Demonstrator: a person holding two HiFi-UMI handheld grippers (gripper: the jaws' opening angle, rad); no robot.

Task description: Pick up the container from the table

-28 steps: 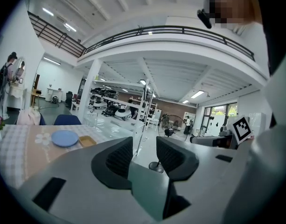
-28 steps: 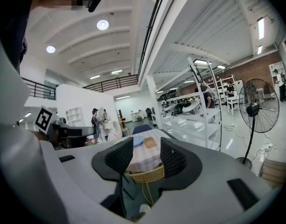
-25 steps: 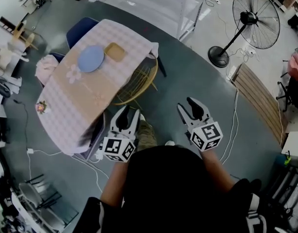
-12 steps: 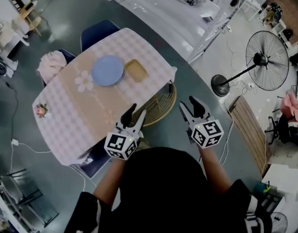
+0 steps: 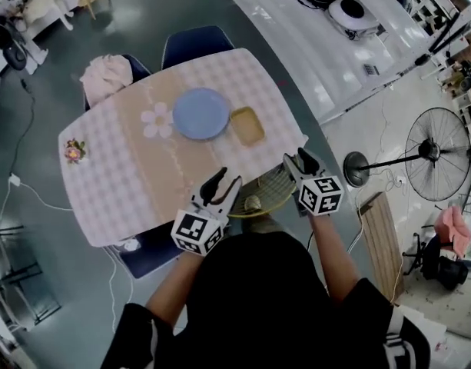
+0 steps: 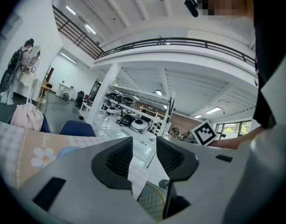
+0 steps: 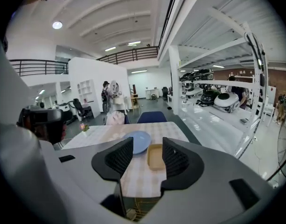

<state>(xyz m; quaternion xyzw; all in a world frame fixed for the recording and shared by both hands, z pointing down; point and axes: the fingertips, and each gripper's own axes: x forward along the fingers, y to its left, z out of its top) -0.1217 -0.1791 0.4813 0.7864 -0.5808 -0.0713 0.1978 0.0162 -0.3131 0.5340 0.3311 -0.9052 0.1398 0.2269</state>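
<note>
Your left gripper point(image 5: 220, 184) sits at the near edge of the table point(image 5: 104, 214), jaws apart, clamped on nothing. Your right gripper point(image 5: 300, 161) is just off the near right corner, above the yellow wire chair point(image 5: 272, 193). Its jaws are also apart and empty. The tan square container point(image 5: 247, 125) lies flat on the checked tablecloth point(image 5: 135, 175), just beside the blue plate point(image 5: 200, 114) on the plate's right, well ahead of both grippers. In the right gripper view the container shows through the jaw gap, farther off. A pink cloth point(image 5: 104, 74) is at the far left corner.
</note>
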